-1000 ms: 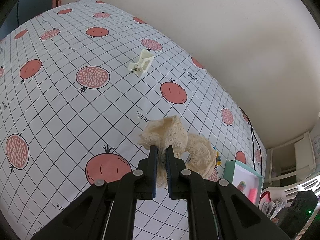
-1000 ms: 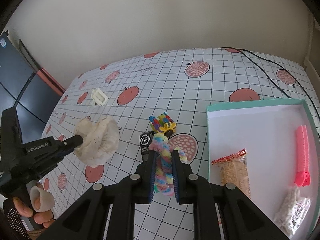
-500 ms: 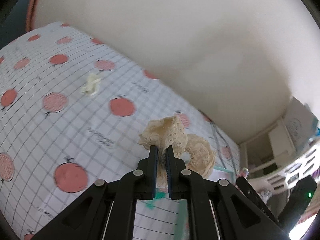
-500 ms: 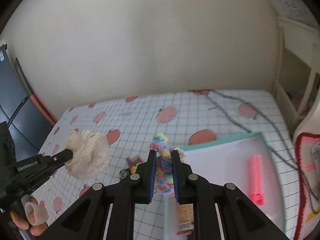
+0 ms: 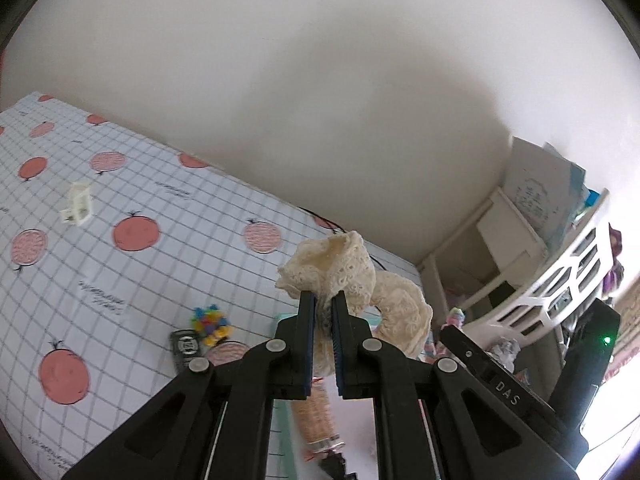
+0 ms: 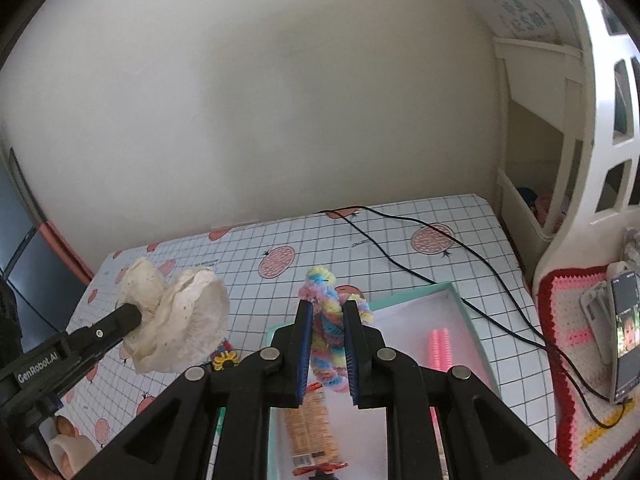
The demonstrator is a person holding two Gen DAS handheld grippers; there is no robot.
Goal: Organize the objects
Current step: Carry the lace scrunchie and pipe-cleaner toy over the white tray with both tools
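Note:
My left gripper (image 5: 323,299) is shut on a cream lace scrunchie (image 5: 352,276), held in the air above the table; the same scrunchie (image 6: 180,320) and left gripper (image 6: 134,314) show at the left of the right wrist view. My right gripper (image 6: 326,308) is shut on a fluffy rainbow scrunchie (image 6: 326,320), above the near corner of a teal-rimmed white box (image 6: 460,300). In the box lie a pink hair clip (image 6: 438,350) and a snack packet (image 6: 312,424). A white hair claw (image 5: 78,204) lies far left on the cloth.
A colourful hair tie (image 5: 210,320) and a small black tag (image 5: 186,348) lie on the pomegranate-print cloth (image 5: 120,280). A black cable (image 6: 420,248) crosses the table. White shelves (image 6: 580,140) stand on the right, beside a crocheted mat (image 6: 576,320) with a phone (image 6: 624,332).
Both grippers have lifted and swung right with their scrunchies. The box has come under the right gripper, and the shelves have come into view.

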